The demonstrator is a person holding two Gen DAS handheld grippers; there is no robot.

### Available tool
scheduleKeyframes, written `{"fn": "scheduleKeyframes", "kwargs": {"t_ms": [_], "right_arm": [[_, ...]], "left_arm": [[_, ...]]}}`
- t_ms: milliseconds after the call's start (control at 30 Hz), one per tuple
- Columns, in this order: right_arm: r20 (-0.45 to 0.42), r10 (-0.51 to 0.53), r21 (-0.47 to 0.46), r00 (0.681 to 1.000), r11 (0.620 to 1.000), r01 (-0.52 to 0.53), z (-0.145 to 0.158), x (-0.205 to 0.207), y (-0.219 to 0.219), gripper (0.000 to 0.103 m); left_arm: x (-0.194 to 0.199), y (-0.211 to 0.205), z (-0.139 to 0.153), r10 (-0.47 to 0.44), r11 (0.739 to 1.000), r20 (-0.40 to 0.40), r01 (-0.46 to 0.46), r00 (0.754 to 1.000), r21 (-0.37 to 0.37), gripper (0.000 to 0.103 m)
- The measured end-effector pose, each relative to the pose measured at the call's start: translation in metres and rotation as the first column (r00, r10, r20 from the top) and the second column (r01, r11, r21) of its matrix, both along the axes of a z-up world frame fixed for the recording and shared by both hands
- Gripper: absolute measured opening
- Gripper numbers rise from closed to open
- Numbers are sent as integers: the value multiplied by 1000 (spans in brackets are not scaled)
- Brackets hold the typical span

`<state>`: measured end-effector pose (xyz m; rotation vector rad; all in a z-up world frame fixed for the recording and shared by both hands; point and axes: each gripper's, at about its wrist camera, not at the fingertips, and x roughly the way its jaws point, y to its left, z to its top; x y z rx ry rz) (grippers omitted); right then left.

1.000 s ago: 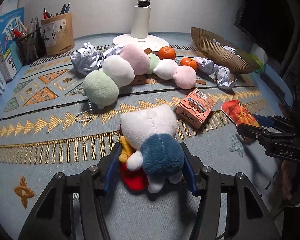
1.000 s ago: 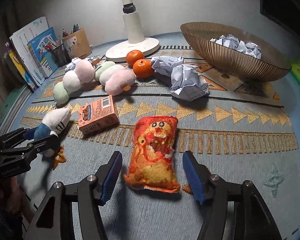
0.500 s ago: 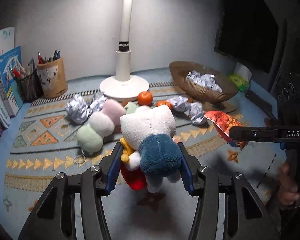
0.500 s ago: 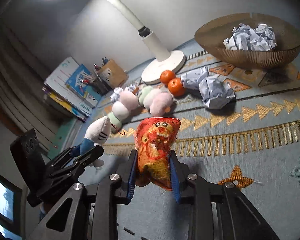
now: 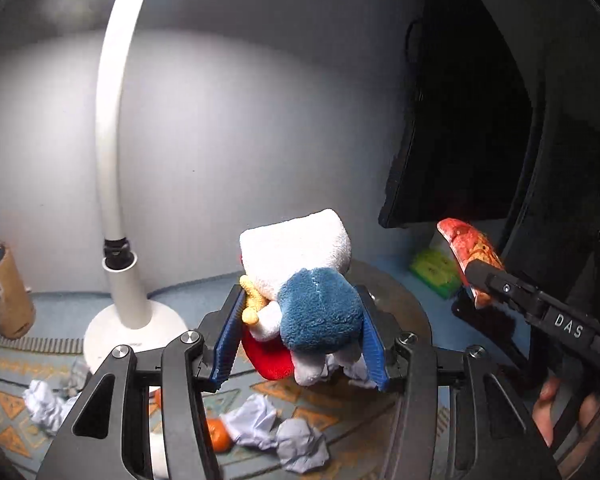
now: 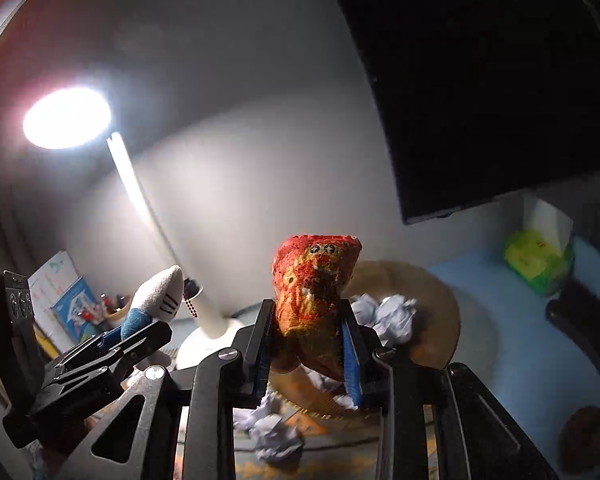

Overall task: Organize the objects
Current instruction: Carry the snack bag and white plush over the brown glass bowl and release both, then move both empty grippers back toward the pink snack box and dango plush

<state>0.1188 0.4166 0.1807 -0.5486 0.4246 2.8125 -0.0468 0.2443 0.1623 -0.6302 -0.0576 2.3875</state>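
Note:
My left gripper (image 5: 300, 340) is shut on a white, blue and red plush toy (image 5: 300, 276) and holds it high above the desk. The toy and left gripper also show at the left of the right wrist view (image 6: 156, 304). My right gripper (image 6: 306, 344) is shut on a red-orange snack bag (image 6: 312, 280), held upright in the air. The bag also shows at the right of the left wrist view (image 5: 468, 248). Below lie crumpled paper balls (image 5: 296, 440) and an orange (image 5: 218, 436) on the patterned mat.
A white desk lamp (image 5: 116, 240) stands at the left, lit in the right wrist view (image 6: 66, 118). A woven bowl (image 6: 428, 312) with paper balls sits behind the bag. A pen cup (image 5: 2, 292), a dark monitor (image 5: 452, 140) and a green packet (image 6: 536, 256) are nearby.
Both grippers have risen further and tilted upward with their loads. The desk has dropped low in both views, and the wall, lamp and monitor now fill them.

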Motion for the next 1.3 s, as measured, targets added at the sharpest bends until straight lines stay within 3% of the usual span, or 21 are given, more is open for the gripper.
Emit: {"fn": "scheduleKeyframes", "kwargs": {"t_ms": [133,267,433,533,567,600,667,833,1000,1100,1300], "right_arm": [[-6,-61,-29,998,998,61,-23,-16,32,29],[28,-100,-44,995,994,102,-44,-28,55,29],[73,-104,-93,992,990,110,-66,-37,68,30],[156,-99,-121,983,985,119,-80,-52,72,39],[186,-105,-115,977,985,128,-85,-57,73,44],[201,-112,-108,973,985,136,-87,-57,73,44],[186,-123,-105,975,984,144,-88,-53,73,45],[109,-198,-47,974,978,204,-77,-38,70,57],[80,-156,-44,985,986,160,-57,-27,54,57],[33,-100,-61,994,993,102,-35,-14,36,57],[-3,42,-21,999,999,-42,0,12,-38,63]], "left_arm": [[-37,25,-22,9,999,29,-10,1000,37,50],[-59,44,-45,13,1000,68,-15,998,25,50],[-62,67,-65,5,996,61,0,998,-87,50],[-67,73,-76,-4,994,97,15,995,-110,64],[-69,76,-78,-2,993,110,15,994,-118,83],[-69,75,-79,7,993,108,6,994,-118,93],[-67,71,-78,5,996,91,4,996,-94,93],[-51,66,-59,-11,999,78,14,997,-44,93],[-13,42,-20,21,995,-36,-24,999,-99,93],[14,5,9,68,992,-103,-79,992,-100,93],[63,-100,40,197,980,-77,-198,977,3,94]]}}
